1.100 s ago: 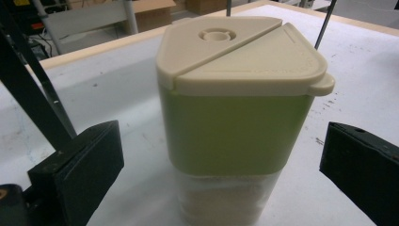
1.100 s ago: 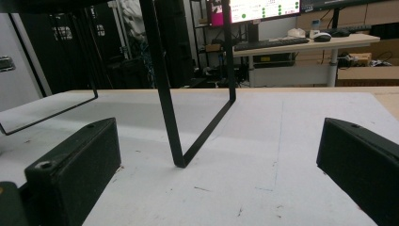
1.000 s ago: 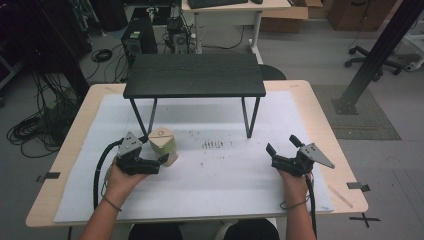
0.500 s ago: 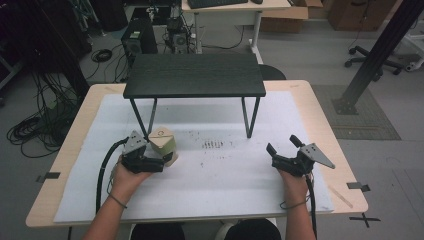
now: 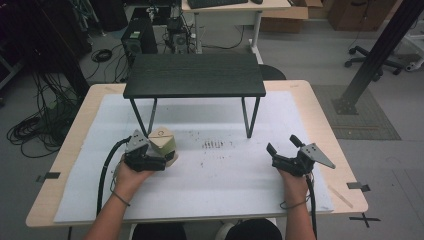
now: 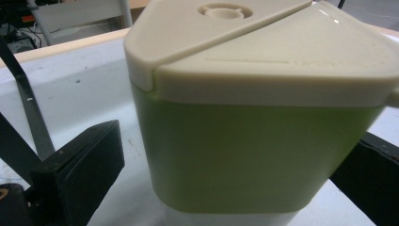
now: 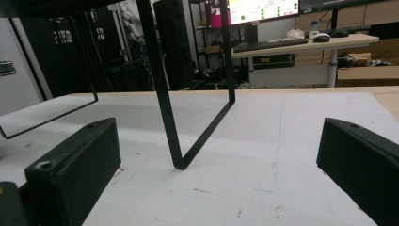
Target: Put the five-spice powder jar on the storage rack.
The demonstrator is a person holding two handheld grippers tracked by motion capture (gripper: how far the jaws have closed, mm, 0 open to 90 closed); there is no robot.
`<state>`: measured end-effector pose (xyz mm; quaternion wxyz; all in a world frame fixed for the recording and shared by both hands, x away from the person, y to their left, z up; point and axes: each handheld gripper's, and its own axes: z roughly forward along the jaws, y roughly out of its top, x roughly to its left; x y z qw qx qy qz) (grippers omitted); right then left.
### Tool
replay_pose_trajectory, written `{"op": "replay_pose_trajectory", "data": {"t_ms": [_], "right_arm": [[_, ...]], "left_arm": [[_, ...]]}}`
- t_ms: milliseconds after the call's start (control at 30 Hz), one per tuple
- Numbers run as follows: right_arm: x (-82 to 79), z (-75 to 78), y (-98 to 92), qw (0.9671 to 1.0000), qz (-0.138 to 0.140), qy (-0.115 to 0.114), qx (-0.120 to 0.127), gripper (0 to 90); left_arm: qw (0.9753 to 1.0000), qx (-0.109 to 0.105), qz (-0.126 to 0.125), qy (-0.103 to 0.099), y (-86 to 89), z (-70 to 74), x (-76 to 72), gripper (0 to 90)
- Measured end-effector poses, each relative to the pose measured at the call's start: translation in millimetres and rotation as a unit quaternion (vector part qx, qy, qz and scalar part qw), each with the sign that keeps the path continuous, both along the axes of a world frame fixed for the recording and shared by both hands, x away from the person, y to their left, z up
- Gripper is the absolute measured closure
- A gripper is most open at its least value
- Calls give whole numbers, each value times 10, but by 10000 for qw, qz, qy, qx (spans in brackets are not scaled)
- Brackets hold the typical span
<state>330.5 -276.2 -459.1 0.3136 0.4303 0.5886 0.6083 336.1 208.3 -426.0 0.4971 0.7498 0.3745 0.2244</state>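
The left gripper (image 5: 159,161) has edged closer to the green container (image 6: 254,141) since a second ago, and its spread jaws now flank the body without touching it. The right gripper (image 5: 282,147) rests on the white mat (image 5: 225,175) with jaws wide apart, holding nothing. Farther back, the container stands upright by the front left leg of the black stand (image 5: 195,75).
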Motion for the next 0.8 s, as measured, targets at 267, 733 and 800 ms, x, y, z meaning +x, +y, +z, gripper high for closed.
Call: {"op": "replay_pose_trajectory", "data": {"t_ms": [267, 733, 800], "right_arm": [[-1, 0, -3, 10000, 2, 0, 33, 0], [0, -1, -6, 10000, 3, -10, 39, 0], [0, -1, -5, 10000, 5, -9, 36, 0]], "left_arm": [[10000, 19, -28, -80, -17, -16, 15, 10], [10000, -92, -29, -24, -29, -33, 38, 63], [9999, -83, -50, -29, -33, -36, 37, 70]]}}
